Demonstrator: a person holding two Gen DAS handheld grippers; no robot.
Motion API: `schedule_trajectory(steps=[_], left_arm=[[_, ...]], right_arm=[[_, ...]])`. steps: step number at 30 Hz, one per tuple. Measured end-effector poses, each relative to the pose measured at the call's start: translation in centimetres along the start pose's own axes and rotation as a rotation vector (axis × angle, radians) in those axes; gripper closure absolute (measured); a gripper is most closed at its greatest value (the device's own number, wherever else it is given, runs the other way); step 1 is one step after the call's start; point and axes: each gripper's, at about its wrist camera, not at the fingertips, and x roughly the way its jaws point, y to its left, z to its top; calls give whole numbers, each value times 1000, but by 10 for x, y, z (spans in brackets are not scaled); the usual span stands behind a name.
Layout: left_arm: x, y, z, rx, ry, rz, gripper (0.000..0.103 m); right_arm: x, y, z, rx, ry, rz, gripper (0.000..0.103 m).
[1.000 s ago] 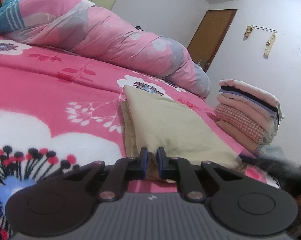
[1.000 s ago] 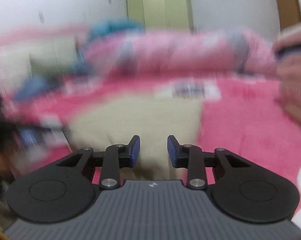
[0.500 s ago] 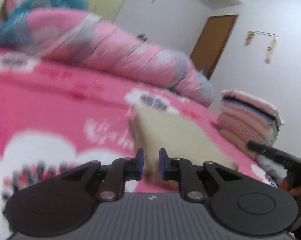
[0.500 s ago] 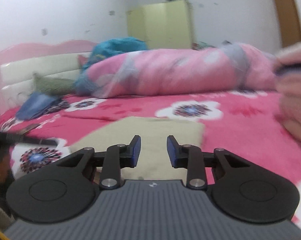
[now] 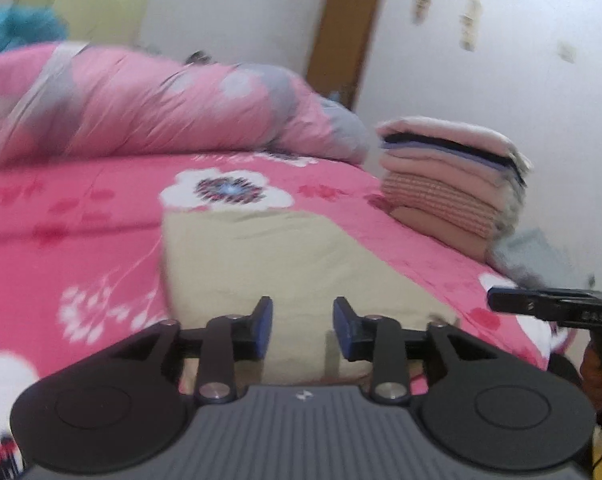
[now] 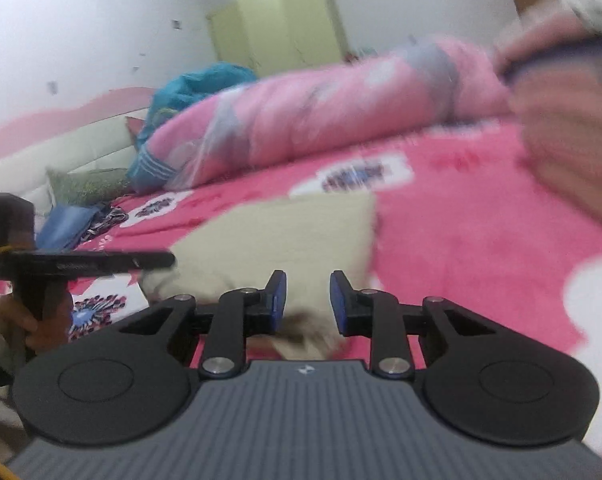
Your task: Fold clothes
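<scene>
Beige folded garment (image 5: 285, 256) (flat, rectangular), on pink bedspread, near stacked clothes (image 5: 449, 184)

The left gripper (image 5: 302, 328) was pinching the near edge of the beige garment (image 5: 285, 256) a second ago; its jaws have just been opening, and now they stand apart, clear of the cloth, with the gripper drawn back and lifted off the bed's near edge. The right gripper (image 6: 307, 300) has backed away too, its jaws a shade narrower, holding nothing.
</scene>
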Motion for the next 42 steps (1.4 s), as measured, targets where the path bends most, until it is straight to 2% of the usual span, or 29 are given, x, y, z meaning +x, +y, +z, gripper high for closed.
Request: schedule_trajectory(steps=[5, 9, 12, 19, 21, 24, 28, 29, 33, 35, 38, 42], left_arm=[[25, -52, 0, 237, 62, -89, 53], [46, -95, -13, 493, 85, -15, 52], [61, -117, -20, 633, 107, 48, 52], [86, -134, -29, 792, 151, 97, 44], [89, -135, -27, 795, 155, 96, 42], [94, -133, -21, 759, 160, 83, 50], [89, -132, -18, 729, 134, 64, 66], [87, -132, -17, 724, 125, 60, 73], [84, -129, -14, 698, 106, 43, 77], [84, -128, -14, 683, 101, 34, 79], [84, -125, -13, 667, 95, 34, 84], [84, -117, -8, 631, 96, 13, 84]], right_arm=[[12, -14, -25, 39, 137, 10, 82], [21, -20, -33, 84, 152, 29, 90], [27, -24, -33, 107, 143, 58, 92], [31, -35, -35, 158, 131, 124, 93], [31, -37, -36, 168, 128, 130, 95], [30, -38, -36, 164, 126, 137, 95], [32, -42, -36, 170, 120, 154, 95], [33, -42, -35, 171, 111, 157, 95], [35, -36, -30, 164, 63, 195, 98], [38, -32, -28, 155, 59, 187, 98], [46, -26, -26, 151, 42, 152, 99], [53, -11, -28, 104, 9, 83, 100]])
